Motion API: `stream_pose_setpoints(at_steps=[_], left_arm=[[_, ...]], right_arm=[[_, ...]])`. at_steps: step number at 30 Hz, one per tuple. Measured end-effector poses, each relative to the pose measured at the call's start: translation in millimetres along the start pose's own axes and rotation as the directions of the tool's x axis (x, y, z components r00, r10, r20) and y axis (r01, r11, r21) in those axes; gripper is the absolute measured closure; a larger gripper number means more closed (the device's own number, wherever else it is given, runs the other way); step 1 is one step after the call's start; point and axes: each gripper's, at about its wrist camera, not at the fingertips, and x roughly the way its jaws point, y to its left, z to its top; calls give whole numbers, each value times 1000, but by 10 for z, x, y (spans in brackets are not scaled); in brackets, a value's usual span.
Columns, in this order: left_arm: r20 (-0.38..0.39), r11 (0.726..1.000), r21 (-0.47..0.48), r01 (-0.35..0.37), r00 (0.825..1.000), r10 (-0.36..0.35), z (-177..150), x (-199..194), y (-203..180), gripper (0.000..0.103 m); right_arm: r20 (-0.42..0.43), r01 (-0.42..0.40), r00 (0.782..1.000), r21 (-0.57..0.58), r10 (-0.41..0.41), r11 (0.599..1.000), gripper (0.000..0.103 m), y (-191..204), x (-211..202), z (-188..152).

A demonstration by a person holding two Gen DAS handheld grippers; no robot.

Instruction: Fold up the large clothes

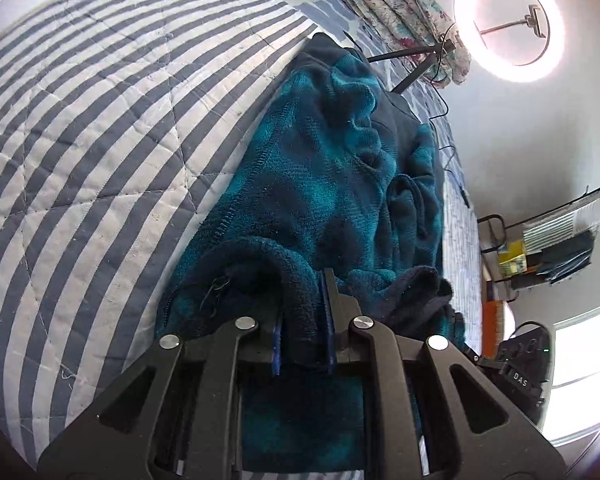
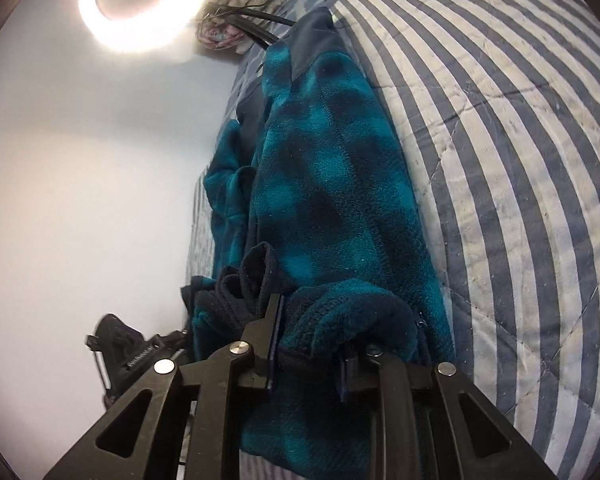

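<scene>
Teal fleece jacket (image 1: 332, 184) bunched lengthwise on striped quilt (image 1: 100, 140) of bed. Left claw (image 1: 303, 320) pinching fleece hem fold btwn pads; right claw (image 2: 312, 336) likewise pinching hem. Ring light (image 1: 510, 20) beyond.

Striped quilt (image 1: 100, 128), ring light (image 1: 510, 20)

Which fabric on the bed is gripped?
The teal plaid fleece: left gripper and right gripper have a fold between their pads; striped quilt lies under it, floral fabric lies apart.
</scene>
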Motion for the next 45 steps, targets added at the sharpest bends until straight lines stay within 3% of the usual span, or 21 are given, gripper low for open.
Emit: stream_pose_setpoints(at_steps=[3,4,5,6,9,11,12,14,15,17,20,23,26,28,31,35,41,43,45], left_arm=[[-42,998,-38,40,998,-41,75,-86,7,77],[-52,997,-55,57,997,-60,103,-132,-8,74],[-57,995,-72,76,995,-80,125,-172,-17,68],[-56,992,-84,95,993,-100,142,-209,-26,61],[1,986,-83,143,990,-144,192,-407,-87,45],[35,987,-47,154,988,-153,221,-554,-151,40],[39,987,-34,159,987,-157,225,-604,-171,40],[62,988,17,153,986,-154,200,-734,-229,40],[80,990,69,122,989,-128,152,-808,-276,40],[105,980,183,72,990,-92,23,-892,-373,40],[80,947,321,20,996,-48,-213,-852,-488,59],[66,910,413,-35,998,8,-394,-682,-584,62],[60,897,437,-68,997,46,-431,-478,-626,62],[89,887,444,-127,991,97,-373,-318,-644,62],[185,861,431,-271,960,210,-209,-121,-627,62],[133,889,337,-308,951,279,8,202,-358,62],[132,917,307,-254,966,223,60,193,-205,63],[126,925,305,-226,973,196,48,49,-202,64],[140,925,315,-214,974,178,-16,-132,-210,64]], right_arm=[[-2,-45,999,36,45,998,63,-3,-116,16],[6,-54,999,36,54,998,40,16,-176,14],[20,-59,998,23,59,998,26,47,-252,2],[34,-59,998,5,58,998,25,84,-334,-17],[56,-77,995,-32,78,997,27,175,-554,-61],[74,-65,995,-69,70,996,31,262,-686,-114],[84,-50,995,-103,59,993,32,326,-748,-156],[98,-12,995,-175,30,985,45,464,-802,-238],[91,12,996,-232,10,973,49,554,-799,-302],[84,66,996,-346,-40,936,60,708,-737,-423],[118,154,987,-522,-108,839,61,971,-576,-683],[143,199,980,-610,-140,767,63,1109,-368,-841],[130,219,975,-655,-178,723,65,1184,-93,-835],[137,261,963,-695,-233,670,65,1232,105,-790],[163,322,939,-724,-303,610,65,1244,321,-664],[154,348,926,-702,-345,621,67,1143,593,-444],[97,338,922,-674,-375,657,65,997,772,-352],[68,307,935,-646,-348,699,65,1049,607,-314],[80,249,964,-601,-253,760,65,1039,327,-316]])
